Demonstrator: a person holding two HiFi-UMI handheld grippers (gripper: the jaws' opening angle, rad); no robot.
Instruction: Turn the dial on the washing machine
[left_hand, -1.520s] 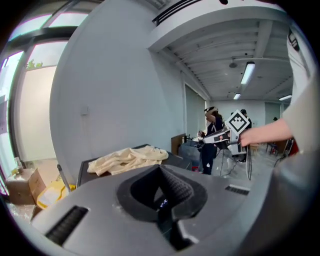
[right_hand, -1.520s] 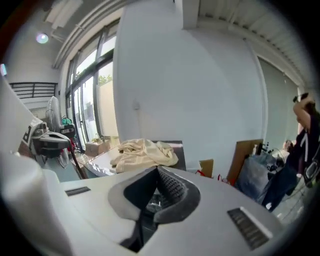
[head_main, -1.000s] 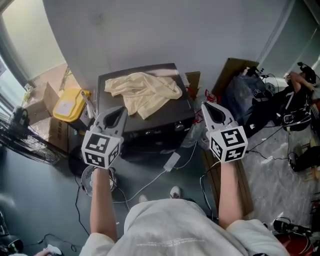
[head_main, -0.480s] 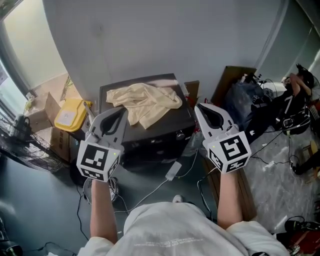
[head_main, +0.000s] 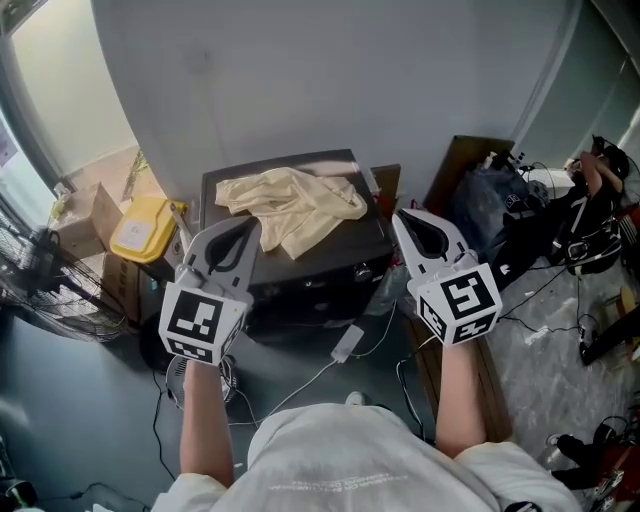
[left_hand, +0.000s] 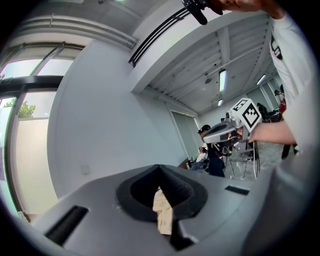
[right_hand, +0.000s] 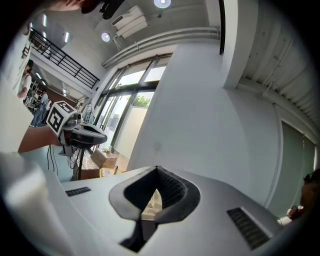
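Two grippers held clear of the washing machine

Head view: the left gripper (head_main: 249, 223) and right gripper (head_main: 399, 216) flank the dark washing machine (head_main: 300, 268), with a yellow cloth (head_main: 290, 205) on its lid. Left gripper view — jaws closed, gripping nothing. Right gripper view — jaws closed, empty too.

Open air fronts the washing machine (head_main: 305, 290); a cloth (head_main: 290, 205) covers its top, boxes (head_main: 102, 210) crowd its left, bags (head_main: 485, 195) its right.
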